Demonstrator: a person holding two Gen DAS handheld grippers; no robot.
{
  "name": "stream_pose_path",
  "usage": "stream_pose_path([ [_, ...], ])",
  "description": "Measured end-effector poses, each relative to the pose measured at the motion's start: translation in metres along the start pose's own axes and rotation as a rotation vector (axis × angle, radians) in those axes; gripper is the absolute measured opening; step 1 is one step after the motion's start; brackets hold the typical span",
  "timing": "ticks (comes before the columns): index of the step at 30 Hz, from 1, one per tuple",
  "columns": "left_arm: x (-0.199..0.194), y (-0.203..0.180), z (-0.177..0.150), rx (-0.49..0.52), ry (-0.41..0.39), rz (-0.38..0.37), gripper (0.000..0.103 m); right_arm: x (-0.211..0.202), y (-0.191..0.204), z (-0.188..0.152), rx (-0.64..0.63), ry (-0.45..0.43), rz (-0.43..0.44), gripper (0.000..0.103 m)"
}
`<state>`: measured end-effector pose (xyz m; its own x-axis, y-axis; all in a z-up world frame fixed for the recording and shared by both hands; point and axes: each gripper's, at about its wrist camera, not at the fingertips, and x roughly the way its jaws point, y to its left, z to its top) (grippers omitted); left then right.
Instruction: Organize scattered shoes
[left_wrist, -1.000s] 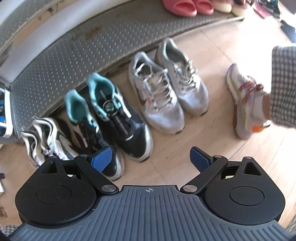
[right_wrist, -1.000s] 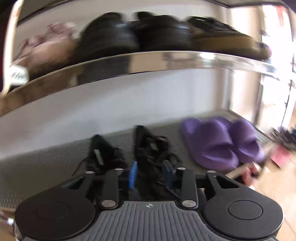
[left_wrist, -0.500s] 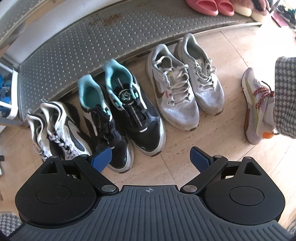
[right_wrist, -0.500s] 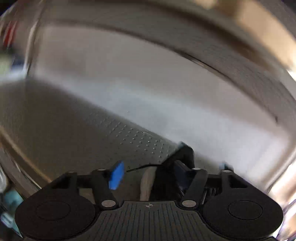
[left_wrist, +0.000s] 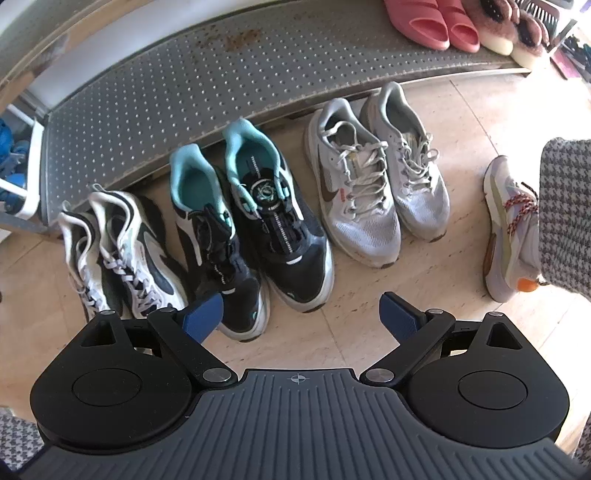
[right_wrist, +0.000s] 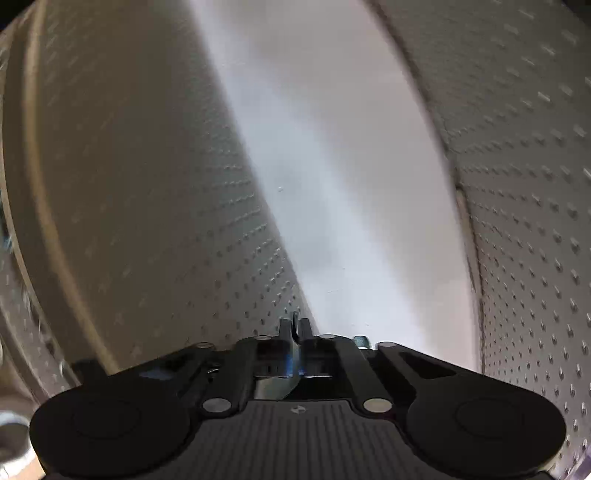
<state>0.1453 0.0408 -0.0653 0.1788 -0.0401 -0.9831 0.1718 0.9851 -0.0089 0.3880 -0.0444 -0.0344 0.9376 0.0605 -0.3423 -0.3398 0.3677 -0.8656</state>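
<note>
L gripper (left_wrist: 301, 314): jaws spread wide, nothing btwn them, pointing down at bare tile floor (left_wrist: 354, 332). Its blue pad on the picture-left side overlaps the toe of the black/teal sneakers (left_wrist: 255, 229). Those sit as a pair, heels twd the perforated metal shelf (left_wrist: 184, 96), touching side by side. Picture-left of them: black/white sneakers (left_wrist: 122, 243), pair, packed close, one partly over the other. Picture-right: grey running shoes (left_wrist: 373, 184), pair, side by side, heels at shelf edge. Well apart at far right: single lilac sneaker w/ red laces (left_wrist: 506, 229), partly hidden by a houndstooth sleeve (left_wrist: 565, 214). On the shelf top right: pink slides (left_wrist: 436, 22), then fuzzy slippers (left_wrist: 517, 26) beside them.

R gripper (right_wrist: 295, 326): jaws clenched tight together, nothing seen btwn them. View blurred; perforated metal shelving (right_wrist: 147, 184) on both sides, white wall strip (right_wrist: 332, 166) btwn. No shoes visible there.
</note>
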Motion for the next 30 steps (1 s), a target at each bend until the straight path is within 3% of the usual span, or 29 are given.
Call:
stream_pose_path([
  [3, -0.001, -0.002, 0.000, 0.005, -0.005, -0.002, 0.095, 0.000, -0.031, -0.004, 0.168, 0.038, -0.075, 0.000],
  [5, -0.001, -0.004, -0.001, 0.014, -0.005, -0.004, 0.095, 0.006, -0.056, -0.012, 0.320, 0.101, -0.075, 0.000],
  [8, 0.001, -0.006, -0.001, 0.027, 0.001, 0.000, 0.095, 0.024, -0.096, -0.045, 0.698, 0.236, 0.091, 0.003],
  [10, 0.002, -0.005, -0.001, 0.030, 0.004, 0.007, 0.095, 0.025, -0.112, -0.064, 0.900, 0.247, 0.194, 0.007],
  [12, 0.002, -0.004, 0.001, 0.032, 0.004, 0.014, 0.095, 0.019, -0.121, -0.076, 0.999, 0.233, 0.237, 0.014],
  [14, 0.002, -0.005, 0.002, 0.032, 0.000, 0.015, 0.095, -0.004, -0.131, -0.086, 1.054, 0.171, 0.276, 0.029],
  [15, 0.000, -0.005, 0.003, 0.032, -0.006, 0.014, 0.095, -0.017, -0.136, -0.089, 1.058, 0.141, 0.270, 0.041],
  [16, -0.001, -0.007, 0.004, 0.033, -0.011, 0.013, 0.095, -0.029, -0.141, -0.091, 1.042, 0.116, 0.226, 0.078],
  [17, -0.002, -0.009, 0.004, 0.036, -0.017, 0.012, 0.095, -0.042, -0.145, -0.093, 1.029, 0.093, 0.179, 0.098],
  [19, -0.004, -0.013, 0.003, 0.047, -0.025, 0.009, 0.095, -0.062, -0.152, -0.100, 1.024, 0.062, 0.123, 0.094],
  [23, -0.004, -0.023, 0.001, 0.079, -0.027, 0.003, 0.095, -0.070, -0.161, -0.129, 1.087, 0.080, 0.125, 0.091],
  [24, -0.003, -0.025, 0.000, 0.087, -0.024, 0.004, 0.095, -0.070, -0.161, -0.139, 1.093, 0.090, 0.134, 0.087],
  [26, -0.001, -0.029, 0.000, 0.100, -0.019, 0.007, 0.095, -0.062, -0.155, -0.155, 1.080, 0.104, 0.188, 0.066],
  [30, 0.006, -0.032, 0.004, 0.103, -0.008, 0.026, 0.095, -0.048, -0.149, -0.166, 1.071, 0.105, 0.282, 0.066],
])
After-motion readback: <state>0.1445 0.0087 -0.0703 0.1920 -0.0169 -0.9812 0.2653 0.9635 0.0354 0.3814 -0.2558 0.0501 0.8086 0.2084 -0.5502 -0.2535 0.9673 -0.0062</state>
